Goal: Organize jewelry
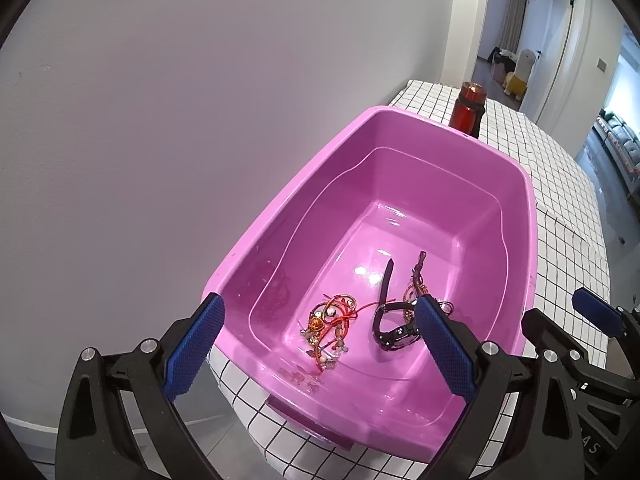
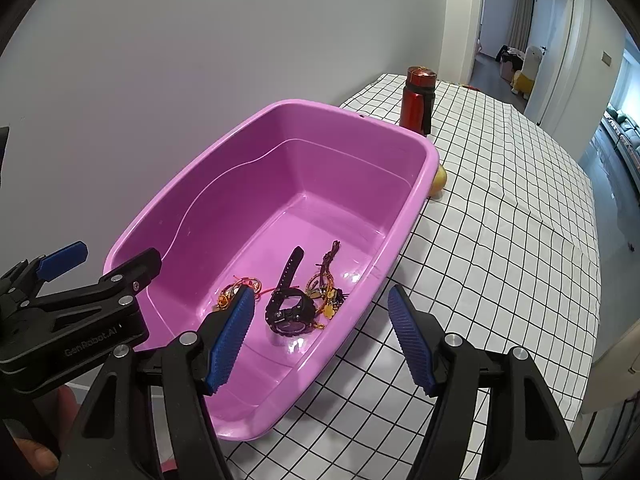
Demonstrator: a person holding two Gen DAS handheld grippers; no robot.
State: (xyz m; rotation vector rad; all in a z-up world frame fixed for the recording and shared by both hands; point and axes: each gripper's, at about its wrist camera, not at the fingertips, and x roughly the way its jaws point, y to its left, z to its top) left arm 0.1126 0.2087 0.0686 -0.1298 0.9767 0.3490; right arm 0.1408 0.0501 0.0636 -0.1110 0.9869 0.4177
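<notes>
A pink plastic tub (image 1: pixel 516 184) (image 2: pixel 416 184) stands on the checkered table. On its floor lie a red-string beaded bracelet (image 1: pixel 330 326) (image 2: pixel 240 285), a black wristwatch (image 1: pixel 390 320) (image 2: pixel 289 305) and a gold-charm bracelet with a brown cord (image 1: pixel 416 284) (image 2: pixel 326 286). My left gripper (image 1: pixel 316 344) is open and empty above the tub's near end. My right gripper (image 2: pixel 320 336) is open and empty above the tub's near right rim. Each gripper shows at the edge of the other's view.
A red bottle (image 1: pixel 467 106) (image 2: pixel 418 98) stands behind the tub. A yellow fruit (image 2: pixel 438 180) lies against the tub's far right corner. The white grid tablecloth (image 2: pixel 500 240) stretches to the right; a wall is close on the left.
</notes>
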